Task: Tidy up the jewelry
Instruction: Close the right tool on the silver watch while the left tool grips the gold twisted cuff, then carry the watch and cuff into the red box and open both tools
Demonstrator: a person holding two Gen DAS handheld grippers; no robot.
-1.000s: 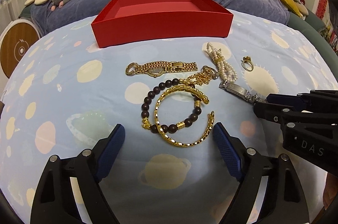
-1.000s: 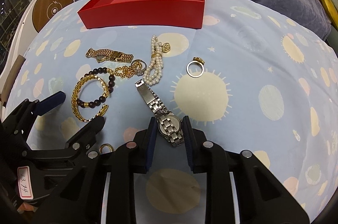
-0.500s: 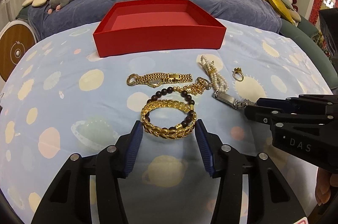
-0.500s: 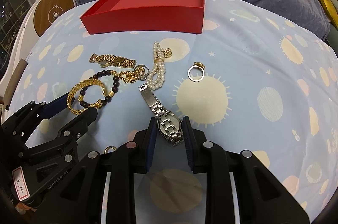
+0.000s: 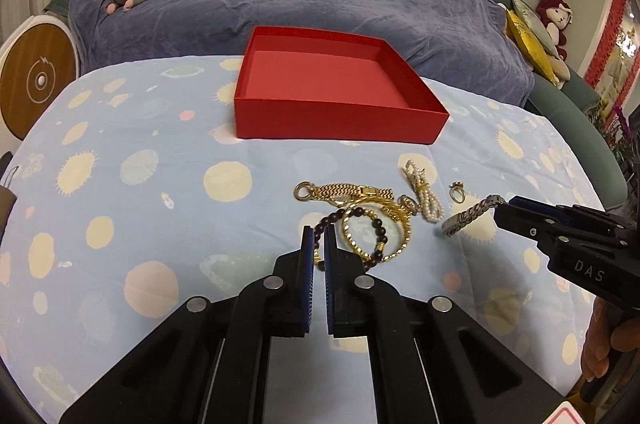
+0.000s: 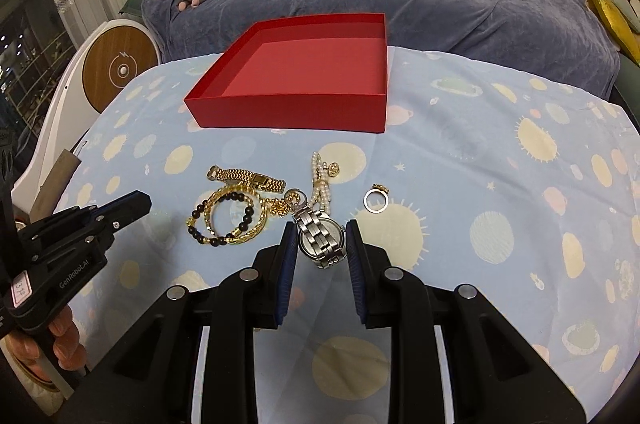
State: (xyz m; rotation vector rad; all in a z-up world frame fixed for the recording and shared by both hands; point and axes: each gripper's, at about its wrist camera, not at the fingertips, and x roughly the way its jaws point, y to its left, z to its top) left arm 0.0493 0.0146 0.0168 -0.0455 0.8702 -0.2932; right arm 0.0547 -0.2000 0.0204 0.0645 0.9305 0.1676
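Nothing has gone in yet. The red box (image 5: pixel 340 112) sits at upper centre of the left wrist view with its floor bare, so all the sorting is ahead.

The first pieces are only now being picked. The right claw (image 6: pixel 320 228) is clamped on the silver watch (image 6: pixel 322 240), with the case between its blue pads. In the left wrist view the watch's band juts out from that claw at the right edge and seems to be clear of the cloth. I judge this piece lifted and ready to travel to the box.

The left claw (image 5: pixel 319 236) is at lower centre. Its jaws have just been closing and now stand shut, pad almost against pad. From behind it, the beaded bracelet (image 5: pixel 378 224) and the gold bangle (image 5: pixel 406 236) appear right at its tips. In the right wrist view, though, both lie flat on the tabletop (image 5: pixel 160 224), a little apart from the claw — so it appears to have closed on nothing.

The rest lies in a loose cluster below the box: the gold watch (image 5: pixel 344 190), a tangle of gold chain (image 5: pixel 396 212), the pearl strand (image 5: pixel 424 192) and, off to the right of it, a ring (image 5: pixel 457 191).

By my reckoning one piece is in hand, none is stowed and six are waiting, and the bracelets probably need a second try.
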